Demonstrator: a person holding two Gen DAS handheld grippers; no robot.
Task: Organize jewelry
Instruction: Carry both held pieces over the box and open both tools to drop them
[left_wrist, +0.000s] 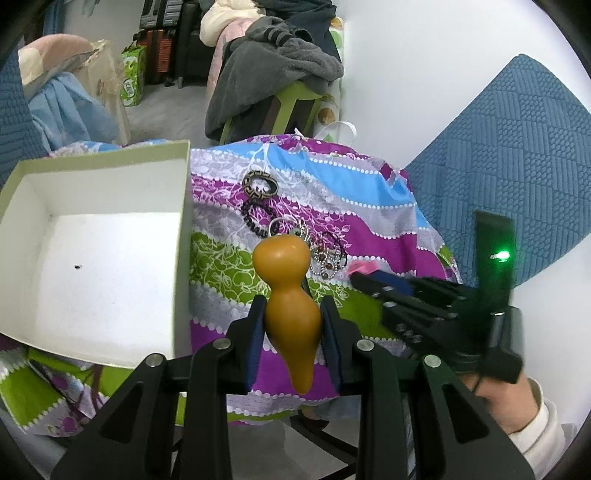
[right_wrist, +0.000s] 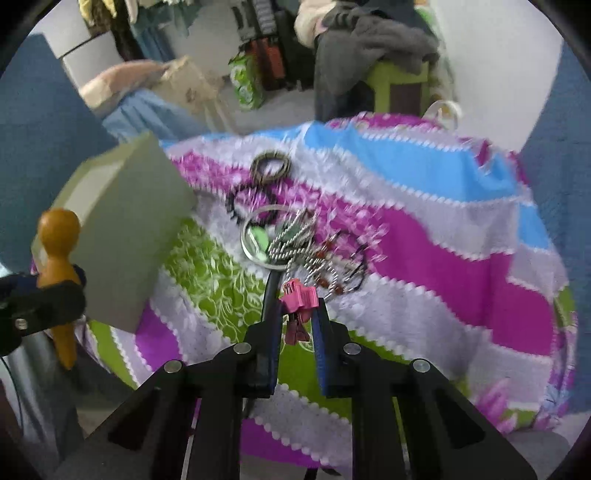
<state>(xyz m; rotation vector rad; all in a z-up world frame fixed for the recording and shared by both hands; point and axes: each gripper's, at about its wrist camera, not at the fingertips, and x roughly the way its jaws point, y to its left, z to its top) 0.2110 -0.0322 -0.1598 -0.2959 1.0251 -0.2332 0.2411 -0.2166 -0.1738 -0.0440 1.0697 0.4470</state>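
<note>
Amber-brown and glossy, a gourd-shaped pendant (left_wrist: 288, 314) stands clamped at its waist in the left gripper (left_wrist: 293, 325), bulb up, its tapered tip pointing to the bottom of the left wrist frame, just right of the open white box (left_wrist: 107, 273). The right gripper (right_wrist: 295, 325) is clenched on a pink hair clip (right_wrist: 300, 306) (its lower end darker) at centre of its own view, above the striped floral cloth (right_wrist: 424, 236). Beyond it lie a patterned bangle (left_wrist: 259, 185), a dark beaded bracelet (left_wrist: 258, 218) and a tangle of silvery chains (right_wrist: 295, 236). Motion blur in the right view smears that tangle; its separate pieces cannot be made out.
</note>
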